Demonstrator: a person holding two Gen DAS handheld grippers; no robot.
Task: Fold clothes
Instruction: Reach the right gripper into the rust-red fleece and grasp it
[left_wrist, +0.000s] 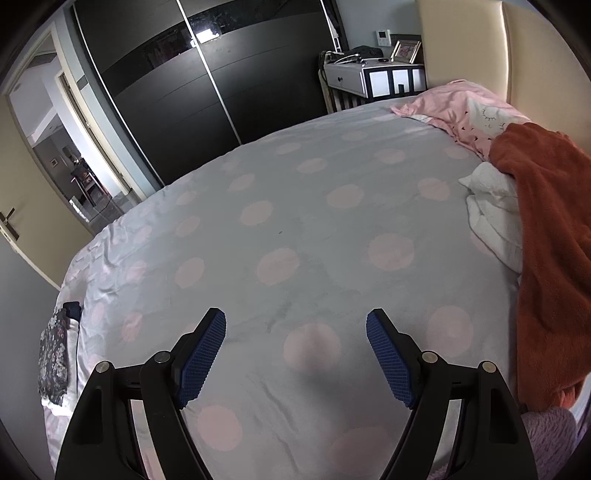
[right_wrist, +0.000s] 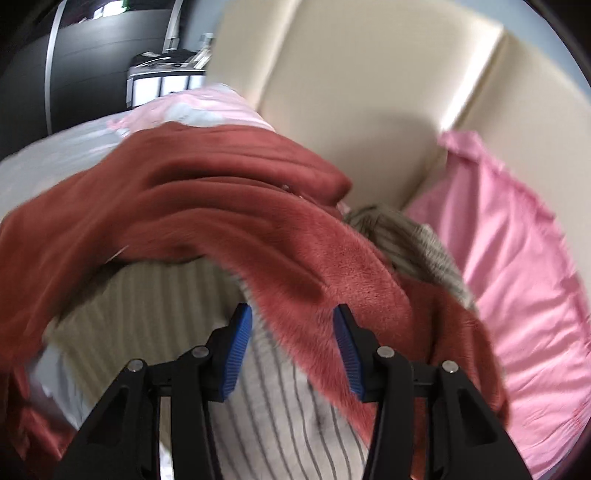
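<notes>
**Both grippers open over the laundry bed**

The right gripper (right_wrist: 291, 332) is hanging with jaws apart above a rust-red fleece garment (right_wrist: 229, 221), nothing pinched between them. That fleece is sprawling across a striped cream knit (right_wrist: 280, 413), covering much of it, with a pink pillow (right_wrist: 517, 288) lying to the right. The left gripper (left_wrist: 295, 343) is hovering open and empty over the dotted grey bedsheet (left_wrist: 295, 206); the pile is sitting at its right, a dark wardrobe (left_wrist: 184, 92) standing far behind.
</notes>
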